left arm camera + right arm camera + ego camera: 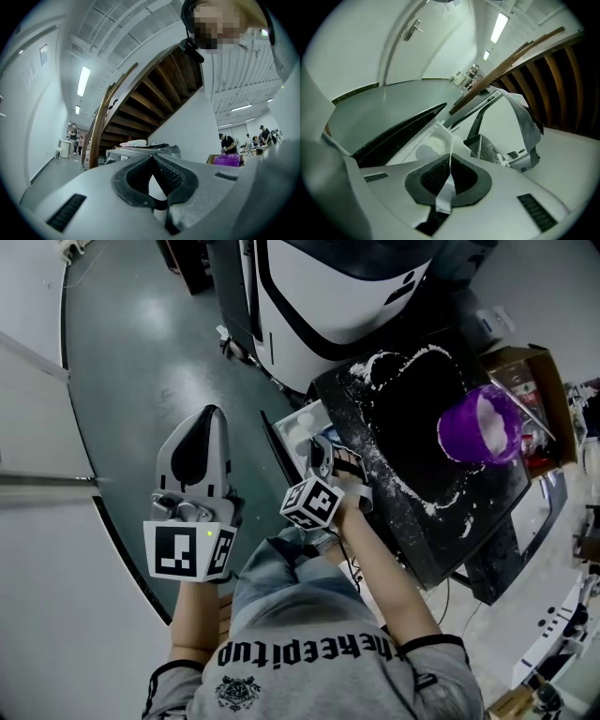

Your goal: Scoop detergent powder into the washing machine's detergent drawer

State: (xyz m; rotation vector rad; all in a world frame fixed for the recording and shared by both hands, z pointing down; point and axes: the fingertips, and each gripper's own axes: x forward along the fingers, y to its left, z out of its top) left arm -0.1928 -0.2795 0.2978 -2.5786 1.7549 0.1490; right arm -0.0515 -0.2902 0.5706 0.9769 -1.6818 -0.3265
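Grey floor lies under the person's L side. In front, the white drawer stands pulled out of the washer, compartments up. Just beside it on the R is a black board, skewed in the head view, w/ loose powder in loops and streaks across it. On the board's far R part sits an open purple tub w/ white powder inside. Right behind the tub is a cardboard box. The washer rises beyond drawer and board. The L gripper view looks off across the room: wooden stairs, the tub low at R, ppl far back.

R gripper hangs over the drawer's near end. Its jaws are all but shut, pinching the thin white handle of a scoop edge-on btwn the pads. The bowl end can't be told apart from the white drawer below.

L gripper is held over the floor, well L of the drawer. Its tips are together and it is empty, touching nothing.
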